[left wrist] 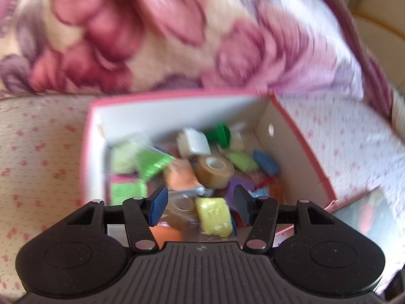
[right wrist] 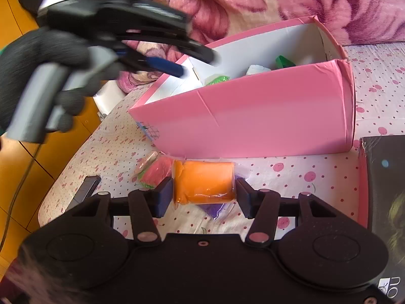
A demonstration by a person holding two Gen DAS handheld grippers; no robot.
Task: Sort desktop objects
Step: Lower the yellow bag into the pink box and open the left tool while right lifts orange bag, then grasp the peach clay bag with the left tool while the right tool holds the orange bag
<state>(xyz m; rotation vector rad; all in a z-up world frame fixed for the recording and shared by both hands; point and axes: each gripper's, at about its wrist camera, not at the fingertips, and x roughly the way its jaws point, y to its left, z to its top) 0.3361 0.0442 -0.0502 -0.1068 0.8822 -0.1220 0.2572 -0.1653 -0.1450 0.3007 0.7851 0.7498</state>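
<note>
A pink box (right wrist: 253, 116) with a white inside stands on the dotted cloth. In the left wrist view the box (left wrist: 298, 139) holds several small things: a tan tape roll (left wrist: 215, 169), a yellow packet (left wrist: 215, 215), green and white pieces. My left gripper (left wrist: 201, 202) hovers open over the box, nothing between its pads; it also shows in the right wrist view (right wrist: 162, 60). My right gripper (right wrist: 205, 195) sits low on the table, its pads on either side of an orange bagged block (right wrist: 205, 182). A red packet (right wrist: 157, 174) lies left of the block, a purple one (right wrist: 215, 209) under it.
A dark book or box (right wrist: 384, 202) with a pink edge lies at the right. A small black object (right wrist: 86, 187) lies near the table's left edge. A pink floral blanket (right wrist: 303, 0) is piled behind the box. Orange floor (right wrist: 50, 157) lies beyond the left edge.
</note>
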